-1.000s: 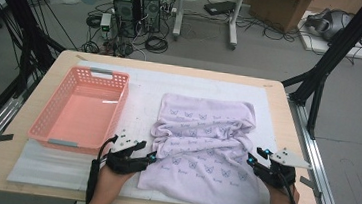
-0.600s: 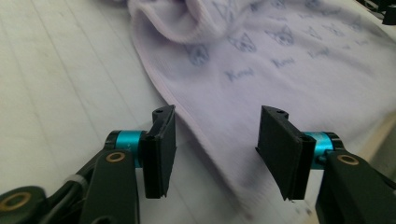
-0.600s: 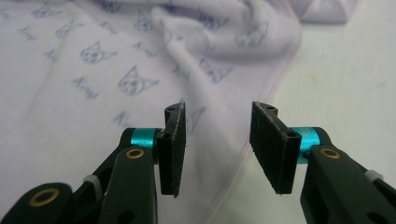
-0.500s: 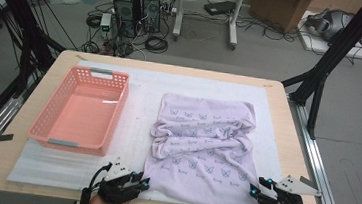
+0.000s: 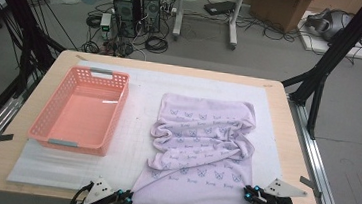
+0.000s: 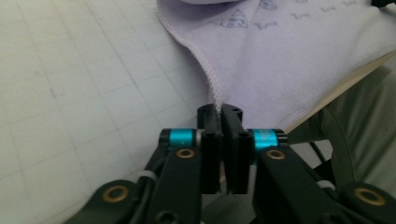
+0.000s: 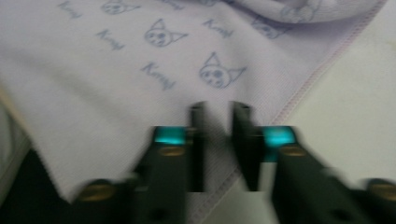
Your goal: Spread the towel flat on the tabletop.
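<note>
High view: the lilac printed cloth [image 5: 199,154] lies rumpled on the bench [image 5: 288,117], both grippers at its near corners. Left gripper view: the left gripper [image 6: 221,112] has just pinched the hem. Right gripper view: the right gripper [image 7: 218,112] jaws, blurred, straddle the corner, just closing.

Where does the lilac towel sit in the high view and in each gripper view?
High view: towel right of centre on the white mat, rumpled in the middle, right of the basket.
Left gripper view: top right; its hem runs down into the left gripper.
Right gripper view: upper left and centre, behind the right gripper.
Shared landmark: the towel's stitched hem.
</note>
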Demonstrator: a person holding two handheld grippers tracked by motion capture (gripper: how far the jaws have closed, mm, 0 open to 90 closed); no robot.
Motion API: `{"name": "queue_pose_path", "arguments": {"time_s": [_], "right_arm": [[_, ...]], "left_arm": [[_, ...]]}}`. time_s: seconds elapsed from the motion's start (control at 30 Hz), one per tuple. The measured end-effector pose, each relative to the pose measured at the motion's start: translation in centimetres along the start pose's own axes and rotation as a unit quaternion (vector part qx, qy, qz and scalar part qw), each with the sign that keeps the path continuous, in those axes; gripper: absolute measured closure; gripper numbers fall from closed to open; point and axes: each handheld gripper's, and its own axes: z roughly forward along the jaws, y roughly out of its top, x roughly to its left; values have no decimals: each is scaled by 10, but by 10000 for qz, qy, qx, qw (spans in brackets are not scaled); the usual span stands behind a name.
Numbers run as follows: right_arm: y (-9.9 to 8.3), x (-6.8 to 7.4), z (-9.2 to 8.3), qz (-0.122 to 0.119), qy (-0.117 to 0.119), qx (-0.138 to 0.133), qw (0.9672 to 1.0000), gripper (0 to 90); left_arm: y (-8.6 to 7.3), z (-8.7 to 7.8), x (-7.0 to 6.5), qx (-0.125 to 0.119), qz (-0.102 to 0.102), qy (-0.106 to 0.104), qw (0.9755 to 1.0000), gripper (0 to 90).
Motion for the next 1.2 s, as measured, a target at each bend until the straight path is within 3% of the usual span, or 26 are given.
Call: {"name": "queue_pose_path", "arguments": {"time_s": [0.03,0.07,0.17,0.23,0.3,0.37,0.43,0.5,0.53,0.57,0.6,0.63,0.67,0.9,0.97,1.03,1.07,1.2], "right_arm": [[-2,0,-2,-51,-23,18,10000,884],[-4,0,-5,-35,0,44,10000,888],[-12,-1,-18,-120,-111,142,9998,890],[-18,1,-27,-229,-177,263,9992,890],[-23,0,-34,-188,-147,231,9994,880],[-26,-3,-37,-75,-76,120,9999,813],[-25,-5,-36,45,-181,-7,9998,679],[-23,-7,-35,179,-223,-129,9995,636],[-22,-8,-34,214,-287,-168,9992,617],[-21,-9,-32,261,-312,-185,9990,612],[-21,-10,-30,256,-321,-167,9990,600],[-20,-10,-27,303,-341,-137,9989,596],[-20,-11,-24,305,-363,-100,9988,589],[-11,-10,-11,381,-326,-61,9987,552],[-7,-8,-5,324,-292,-50,9990,577],[-5,-5,-3,270,-166,-41,9995,741],[-5,-3,-3,208,-57,-26,9998,857],[-12,0,-17,14,30,134,9999,873]], "left_arm": [[1,1,0,-127,6,49,9999,752],[3,2,1,-180,-57,89,9998,594],[9,3,2,-404,-137,-19,9991,569],[13,6,1,-472,-160,-71,9987,547],[19,12,1,-478,-138,-105,9987,532],[26,21,1,-447,-115,-119,9989,522],[32,32,1,-343,-110,-143,9992,520],[34,44,0,-147,-126,-155,9997,519],[33,49,-3,-82,-94,-134,9998,529],[31,49,-7,-154,91,41,9998,560],[29,49,-9,-122,275,144,9994,726],[28,47,-9,-120,311,160,9993,815],[26,44,-9,-97,289,124,9995,849],[1,6,-2,-108,75,142,9998,855],[-5,0,-3,-133,66,63,9999,848],[-4,-1,-2,-206,52,40,9998,787],[-3,0,-1,-294,35,82,9995,700],[8,5,4,-589,-10,124,9982,536]]}}
